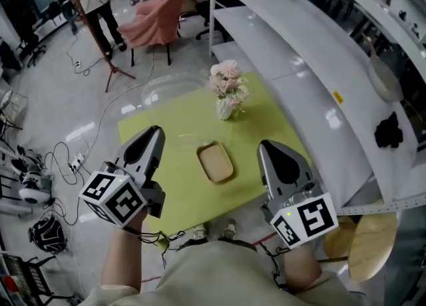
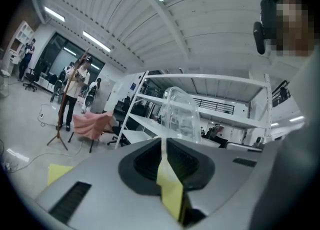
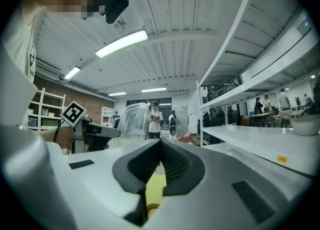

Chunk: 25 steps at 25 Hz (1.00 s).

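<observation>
The left tool (image 1: 154,133) and the right tool (image 1: 268,146) are held level, side by side and well apart, tips pointing far. Each has its jaws pressed together with nothing between them.

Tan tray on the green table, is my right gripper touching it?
Apart. The head view shows a strip of bare green table between the right gripper and the tan tray. The right gripper view shows its jaws together with nothing between them.
</observation>
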Each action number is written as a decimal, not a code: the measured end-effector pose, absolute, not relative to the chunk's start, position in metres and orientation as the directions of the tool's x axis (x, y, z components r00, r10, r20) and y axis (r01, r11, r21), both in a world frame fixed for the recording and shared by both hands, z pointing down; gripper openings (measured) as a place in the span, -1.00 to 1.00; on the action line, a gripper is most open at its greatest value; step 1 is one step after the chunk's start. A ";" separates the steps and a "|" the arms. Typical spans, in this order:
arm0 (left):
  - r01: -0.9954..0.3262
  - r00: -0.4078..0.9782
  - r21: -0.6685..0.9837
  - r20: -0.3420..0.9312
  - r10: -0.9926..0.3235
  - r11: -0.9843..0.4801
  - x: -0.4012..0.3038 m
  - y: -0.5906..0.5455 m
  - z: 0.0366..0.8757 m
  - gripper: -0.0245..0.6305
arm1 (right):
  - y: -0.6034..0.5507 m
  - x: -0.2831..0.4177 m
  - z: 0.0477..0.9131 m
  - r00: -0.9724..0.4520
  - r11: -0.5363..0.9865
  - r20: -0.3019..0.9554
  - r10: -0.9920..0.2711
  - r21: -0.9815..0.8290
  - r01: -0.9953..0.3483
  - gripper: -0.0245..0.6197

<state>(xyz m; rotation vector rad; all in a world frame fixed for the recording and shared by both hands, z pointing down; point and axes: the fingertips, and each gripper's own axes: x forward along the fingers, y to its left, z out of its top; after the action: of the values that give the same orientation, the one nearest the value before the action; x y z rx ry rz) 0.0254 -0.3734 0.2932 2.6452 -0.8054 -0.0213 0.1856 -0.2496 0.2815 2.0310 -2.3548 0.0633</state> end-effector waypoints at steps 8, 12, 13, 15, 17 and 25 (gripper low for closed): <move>-0.578 0.815 0.116 0.027 -0.579 -0.808 0.020 -0.347 0.249 -0.80 | -0.222 0.193 0.246 -0.129 0.129 -0.017 -0.991 0.035 -0.991 -0.90; -0.592 0.806 0.054 0.000 -0.592 -0.804 0.021 -0.340 0.252 -0.80 | -0.217 0.193 0.246 -0.130 0.129 -0.017 -0.991 0.042 -0.991 -0.90; -0.601 0.798 0.051 -0.013 -0.603 -0.797 0.019 -0.340 0.254 -0.80 | -0.217 0.193 0.248 -0.128 0.127 -0.011 -0.992 0.046 -0.991 -0.90; -0.617 0.785 0.058 -0.028 -0.619 -0.785 0.016 -0.338 0.261 -0.81 | -0.218 0.193 0.256 -0.119 0.120 0.008 -0.993 0.062 -0.991 -0.90; -0.617 0.785 0.072 -0.014 -0.620 -0.783 0.016 -0.336 0.273 -0.81 | -0.220 0.193 0.265 -0.116 0.118 0.035 -0.993 0.074 -0.990 -0.90; -0.631 0.775 0.054 0.076 -0.627 -0.774 0.013 -0.327 0.329 -0.81 | -0.226 0.177 0.304 -0.183 0.192 0.138 -0.973 0.052 -0.980 -0.90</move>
<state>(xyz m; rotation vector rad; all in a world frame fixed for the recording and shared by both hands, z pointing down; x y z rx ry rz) 0.0132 -0.3265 0.3291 2.8878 -1.0257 0.0819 0.1774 -0.2259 0.3045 1.9116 -2.3134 0.0726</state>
